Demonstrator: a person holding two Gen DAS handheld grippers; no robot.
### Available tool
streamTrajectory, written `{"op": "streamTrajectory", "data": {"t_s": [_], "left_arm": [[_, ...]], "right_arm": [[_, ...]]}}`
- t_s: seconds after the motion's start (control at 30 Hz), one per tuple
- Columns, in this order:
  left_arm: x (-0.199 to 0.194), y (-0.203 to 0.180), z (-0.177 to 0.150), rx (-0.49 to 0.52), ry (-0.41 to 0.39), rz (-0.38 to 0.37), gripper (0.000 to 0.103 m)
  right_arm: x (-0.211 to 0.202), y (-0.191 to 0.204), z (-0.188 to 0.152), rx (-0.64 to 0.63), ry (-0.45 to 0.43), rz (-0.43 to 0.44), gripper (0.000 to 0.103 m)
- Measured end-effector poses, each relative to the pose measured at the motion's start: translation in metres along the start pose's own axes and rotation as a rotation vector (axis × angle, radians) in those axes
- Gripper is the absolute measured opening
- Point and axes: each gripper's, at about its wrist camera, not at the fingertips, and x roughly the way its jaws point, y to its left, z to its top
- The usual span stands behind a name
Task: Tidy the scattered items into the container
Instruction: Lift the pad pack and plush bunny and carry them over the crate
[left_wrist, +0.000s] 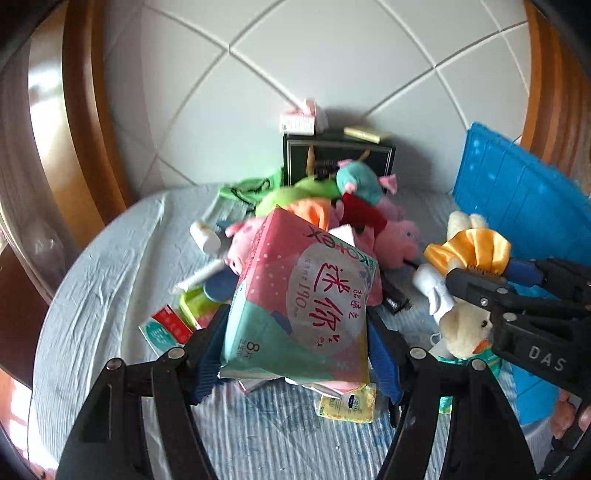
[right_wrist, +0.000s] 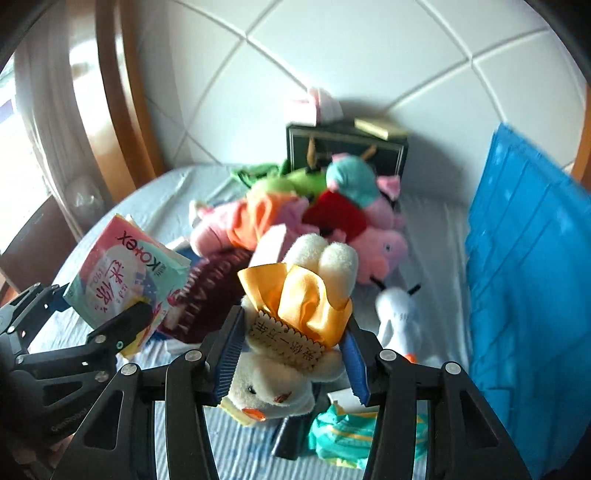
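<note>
My left gripper (left_wrist: 295, 354) is shut on a pink and teal Kotex pack (left_wrist: 303, 306) and holds it lifted above the bed. The same pack (right_wrist: 122, 280) shows at the left of the right wrist view, between the left gripper's fingers. My right gripper (right_wrist: 291, 354) is shut on a cream plush rabbit (right_wrist: 280, 384) with a yellow satin bow, hanging head down. In the left wrist view that rabbit (left_wrist: 465, 332) hangs at the right. A blue plastic container (right_wrist: 524, 280) stands at the right edge of the bed.
A heap of plush toys (right_wrist: 303, 210) lies mid-bed on the pale blue sheet (left_wrist: 110, 280), in front of a dark box (right_wrist: 347, 147). A white plush bird (right_wrist: 399, 321), a teal packet (right_wrist: 347, 432), a yellow sachet (left_wrist: 347, 406) and small bottles (left_wrist: 205, 236) lie scattered. The white padded headboard (left_wrist: 295, 66) stands behind.
</note>
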Motion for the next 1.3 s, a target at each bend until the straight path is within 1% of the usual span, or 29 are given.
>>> {"op": "streamTrajectory", "data": {"t_s": [0.2,0.4,0.57,0.67,0.8,0.9,1.0,1.1,1.2,1.3], "left_arm": [[-0.035,0.009,-0.002,-0.013,-0.046,-0.039,0.068],[-0.067,0.005,-0.001,0.007,-0.090,-0.070,0.068],[-0.097,-0.013,0.010,0.035,-0.151,-0.109,0.068],[-0.111,-0.035,0.018,0.055,-0.184,-0.136,0.068],[-0.129,-0.076,0.028,0.091,-0.225,-0.161,0.068],[-0.143,-0.117,0.034,0.116,-0.259,-0.187,0.068],[-0.159,-0.169,0.040,0.137,-0.291,-0.232,0.068],[-0.173,-0.218,0.045,0.138,-0.322,-0.253,0.068],[-0.180,-0.273,0.047,0.141,-0.310,-0.296,0.068],[-0.185,-0.328,0.046,0.168,-0.301,-0.288,0.068]], "right_arm": [[-0.054,0.024,0.001,-0.028,-0.086,-0.080,0.049],[-0.095,0.037,-0.004,-0.027,-0.133,-0.116,0.049],[-0.131,0.030,-0.004,-0.017,-0.174,-0.145,0.049],[-0.155,0.015,-0.004,-0.008,-0.206,-0.169,0.049],[-0.191,-0.022,-0.007,0.035,-0.253,-0.193,0.049],[-0.219,-0.057,-0.014,0.055,-0.283,-0.223,0.049],[-0.249,-0.103,-0.023,0.064,-0.298,-0.261,0.049],[-0.269,-0.149,-0.031,0.046,-0.287,-0.301,0.049],[-0.283,-0.198,-0.042,0.040,-0.262,-0.330,0.049],[-0.289,-0.245,-0.053,0.042,-0.227,-0.350,0.049]]}}
